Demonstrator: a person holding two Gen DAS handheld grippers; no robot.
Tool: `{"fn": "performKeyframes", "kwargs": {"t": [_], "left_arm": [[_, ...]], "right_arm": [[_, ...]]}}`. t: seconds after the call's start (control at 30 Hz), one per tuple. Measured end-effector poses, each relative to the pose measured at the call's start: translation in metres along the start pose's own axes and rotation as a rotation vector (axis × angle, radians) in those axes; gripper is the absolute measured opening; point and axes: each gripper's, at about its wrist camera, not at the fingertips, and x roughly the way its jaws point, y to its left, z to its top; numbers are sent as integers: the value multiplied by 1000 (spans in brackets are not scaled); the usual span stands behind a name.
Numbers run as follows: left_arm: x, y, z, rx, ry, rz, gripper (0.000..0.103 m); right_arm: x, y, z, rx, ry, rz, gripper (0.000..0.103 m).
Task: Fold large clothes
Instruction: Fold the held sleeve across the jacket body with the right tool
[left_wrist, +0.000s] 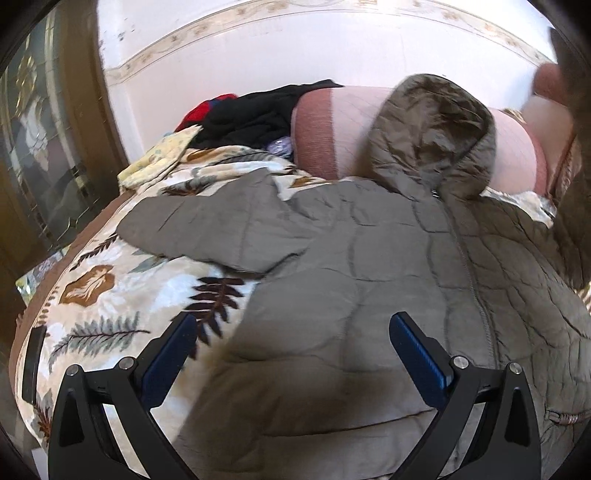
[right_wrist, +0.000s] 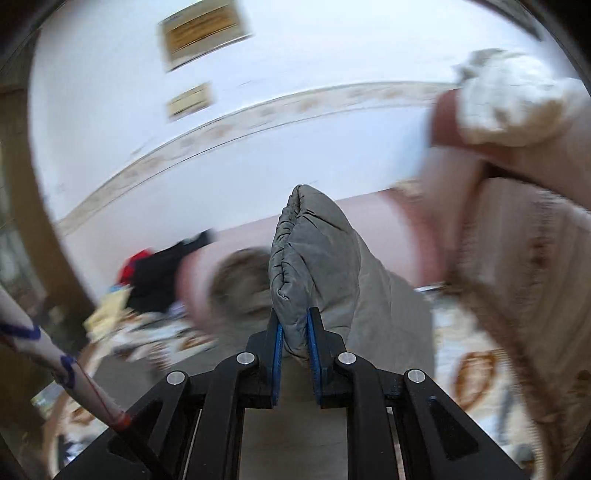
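Note:
A grey-olive padded jacket with a hood lies front up on a bed; its zipper runs down the middle. One sleeve lies spread to the left. My left gripper is open above the jacket's lower left part, fingers apart, holding nothing. My right gripper is shut on the cuff end of the other sleeve and holds it raised above the bed. The hood shows blurred behind it.
The bed has a leaf-patterned blanket. Pink pillows lie at its head, against a white wall. Black and red clothes are piled at the back left. A wooden door frame stands at left. A dark phone-like object lies at the bed's left edge.

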Motion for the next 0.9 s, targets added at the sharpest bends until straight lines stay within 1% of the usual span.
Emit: {"fn": "performKeyframes", "kwargs": {"t": [0.07,0.13,0.17,0.23,0.27,0.3,0.43,0.47,0.5,0.53,0.57,0.6,0.63,0.67,0.7,0.73,0.77,0.8,0.83,0.9], "left_arm": [[2,13,1,-28,6,14,103],[4,24,2,-51,10,20,103],[6,30,2,-63,14,26,103],[8,35,1,-72,15,35,103],[10,37,2,-72,16,43,103],[12,38,2,-71,20,51,103],[19,37,3,-69,38,45,103],[20,35,3,-63,37,42,103],[20,32,4,-57,35,41,103],[21,30,4,-52,34,39,103],[21,28,4,-48,35,34,103],[23,27,5,-47,37,29,103],[24,26,5,-46,39,26,103],[25,24,6,-46,41,20,103],[26,23,7,-47,44,15,103],[27,21,8,-49,47,11,103],[29,20,9,-51,49,8,103],[31,18,10,-55,51,8,103],[33,16,11,-56,53,7,103],[38,9,11,-44,64,-1,103]], "right_arm": [[25,36,-15,-32,48,56,13],[49,56,-34,-46,98,96,13],[54,60,-45,-48,115,107,13],[86,78,-74,-49,187,146,13],[95,80,-85,-52,208,149,13],[115,88,-104,-62,250,148,13],[168,108,-159,-95,378,138,14],[174,109,-164,-99,400,146,14],[182,111,-174,-110,432,149,22],[185,111,-180,-122,447,142,37],[186,110,-181,-128,453,138,44],[182,108,-181,-133,454,150,56],[177,105,-180,-133,446,170,61],[169,102,-175,-133,430,194,61],[156,93,-167,-129,395,209,62],[156,92,-165,-124,374,206,67],[148,79,-158,-103,343,195,69],[143,65,-154,-86,322,173,72],[140,51,-151,-78,306,133,72],[143,20,-151,-72,307,-3,72]]}}
